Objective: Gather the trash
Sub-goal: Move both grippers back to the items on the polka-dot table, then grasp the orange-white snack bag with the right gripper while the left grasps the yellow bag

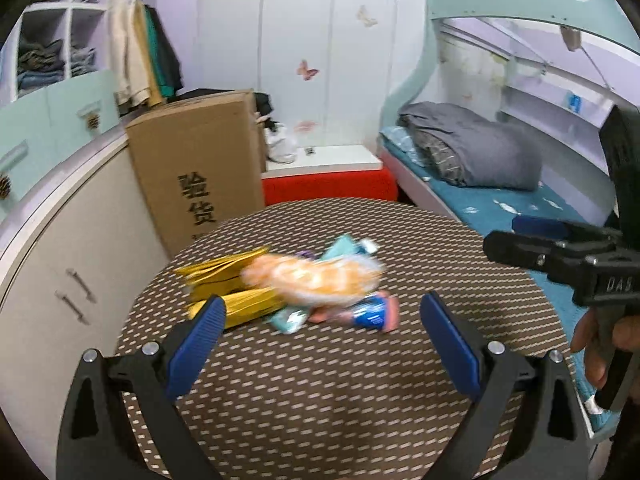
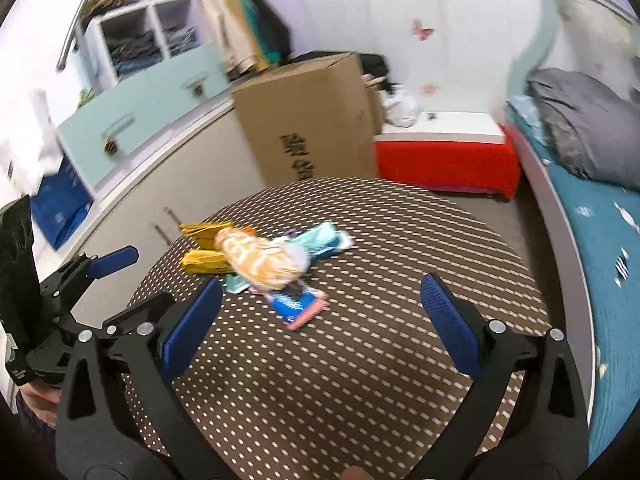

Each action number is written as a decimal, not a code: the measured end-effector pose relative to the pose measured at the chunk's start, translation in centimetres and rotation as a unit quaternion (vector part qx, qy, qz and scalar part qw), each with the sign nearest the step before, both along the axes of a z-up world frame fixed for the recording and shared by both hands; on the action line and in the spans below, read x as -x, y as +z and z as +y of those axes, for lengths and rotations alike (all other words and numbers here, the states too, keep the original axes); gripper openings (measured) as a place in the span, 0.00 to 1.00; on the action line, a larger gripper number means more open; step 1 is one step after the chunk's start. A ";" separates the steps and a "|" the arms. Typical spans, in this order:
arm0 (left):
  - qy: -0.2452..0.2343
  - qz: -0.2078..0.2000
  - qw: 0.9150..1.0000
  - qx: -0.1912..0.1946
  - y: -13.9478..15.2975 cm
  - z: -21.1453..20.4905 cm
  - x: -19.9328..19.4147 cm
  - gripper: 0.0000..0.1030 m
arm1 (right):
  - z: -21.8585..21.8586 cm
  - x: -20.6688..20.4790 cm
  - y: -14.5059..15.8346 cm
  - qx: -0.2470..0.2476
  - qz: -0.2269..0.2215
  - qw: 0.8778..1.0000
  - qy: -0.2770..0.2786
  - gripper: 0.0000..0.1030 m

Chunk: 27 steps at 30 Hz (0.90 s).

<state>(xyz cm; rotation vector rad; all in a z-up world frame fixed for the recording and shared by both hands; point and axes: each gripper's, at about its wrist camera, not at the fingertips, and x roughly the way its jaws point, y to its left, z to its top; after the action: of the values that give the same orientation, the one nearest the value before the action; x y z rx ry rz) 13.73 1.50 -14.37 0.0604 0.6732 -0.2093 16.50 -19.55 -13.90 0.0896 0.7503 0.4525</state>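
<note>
Wrappers (image 1: 304, 288) lie heaped mid-table (image 1: 360, 400) ahead of my left gripper (image 1: 320, 320) and right gripper (image 2: 320, 304), both spread wide and empty; they look light, crinkly and slippery, so I'd pinch the orange packet (image 2: 264, 260) by a flat edge.

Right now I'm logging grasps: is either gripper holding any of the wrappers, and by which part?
Nothing is held. The left gripper and right gripper are both open, short of the wrapper pile.
</note>
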 end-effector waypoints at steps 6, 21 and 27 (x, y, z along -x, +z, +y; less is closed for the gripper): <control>0.032 0.013 0.999 -0.010 -2.2 4.8 -0.6 0.93 | 5.6 -2.9 -2.1 0.060 0.010 0.996 0.067 0.94; 0.023 0.040 0.998 -0.050 -5.7 8.4 -4.1 0.93 | 13.4 -7.4 -7.6 0.174 0.026 0.967 0.183 0.50; -0.026 0.038 0.996 -0.081 -6.6 7.2 -6.1 0.93 | 10.3 -6.4 -6.3 0.113 0.030 0.980 0.163 0.44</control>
<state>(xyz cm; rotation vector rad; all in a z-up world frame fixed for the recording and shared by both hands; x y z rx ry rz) 19.88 8.74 -20.95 0.2267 0.7638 -0.2078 22.87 -9.26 -20.22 -0.2378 0.8747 0.6738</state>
